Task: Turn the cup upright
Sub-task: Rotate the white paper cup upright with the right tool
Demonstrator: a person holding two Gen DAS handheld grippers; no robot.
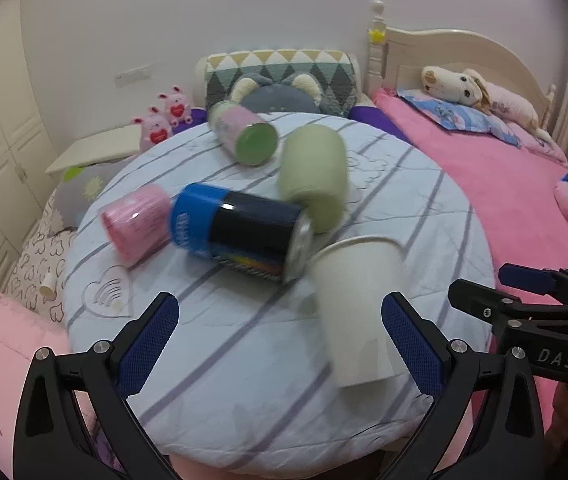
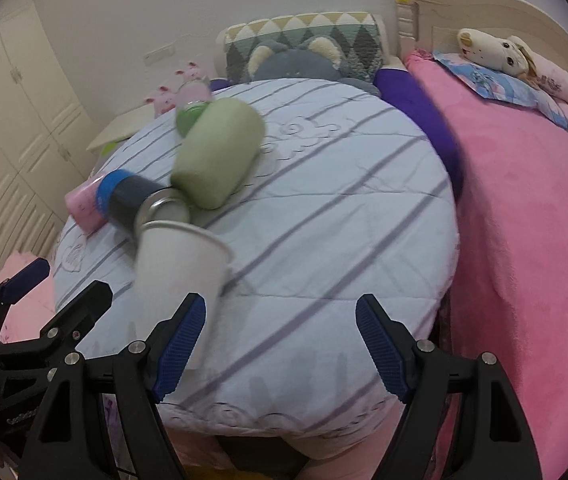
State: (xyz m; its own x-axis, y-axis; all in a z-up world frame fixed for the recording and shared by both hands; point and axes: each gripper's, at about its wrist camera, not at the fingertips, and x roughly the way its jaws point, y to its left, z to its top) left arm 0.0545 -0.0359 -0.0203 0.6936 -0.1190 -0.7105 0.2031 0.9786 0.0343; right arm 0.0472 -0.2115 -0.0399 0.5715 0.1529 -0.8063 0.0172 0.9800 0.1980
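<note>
Paper cup stands mouth-up at the near edge of the round cushioned table, just in front of the blue can, and appears blurred. My left gripper is spread wide, holding nothing; the cup sits just inside its right finger. My right gripper is likewise wide open and empty. Judgement: withdraw straight back, clear of the wall, since the soft surface may tip it.
</note>
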